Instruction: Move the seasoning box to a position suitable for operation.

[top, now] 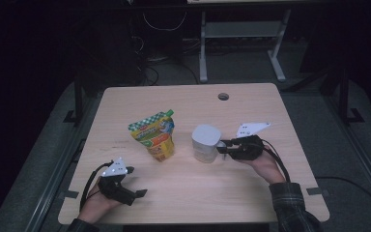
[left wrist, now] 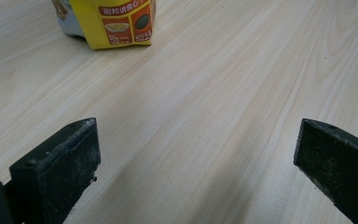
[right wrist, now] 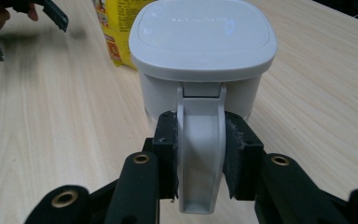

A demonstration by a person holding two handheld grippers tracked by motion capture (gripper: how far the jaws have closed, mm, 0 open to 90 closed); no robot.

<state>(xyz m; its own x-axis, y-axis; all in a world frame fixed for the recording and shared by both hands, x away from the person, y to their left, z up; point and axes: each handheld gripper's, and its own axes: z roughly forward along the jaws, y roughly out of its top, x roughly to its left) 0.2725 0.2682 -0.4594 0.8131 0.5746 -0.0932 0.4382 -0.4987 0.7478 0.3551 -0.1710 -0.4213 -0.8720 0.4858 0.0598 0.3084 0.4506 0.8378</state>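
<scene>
A white lidded container (top: pixel 206 140) stands mid-table, with a handle (right wrist: pixel 200 177) running down its side. My right gripper (top: pixel 221 147) comes at it from the right, shut on that handle; both pads (right wrist: pixel 168 149) press the handle's sides in the right gripper view (right wrist: pixel 200 140). To the container's left a yellow and green stand-up pouch (top: pixel 154 135) stands upright. My left gripper (top: pixel 137 181) rests near the table's front left, open, with bare wood between its jaws (left wrist: pixel 198 140). The pouch's lower part (left wrist: pixel 121 23) shows ahead of it.
The light wooden table (top: pixel 251 106) has a round cable hole (top: pixel 223 96) at its far edge. Beyond it stand a desk frame (top: pixel 203 53) and cables on the dark floor. The pouch (right wrist: pixel 114 42) stands close behind the container.
</scene>
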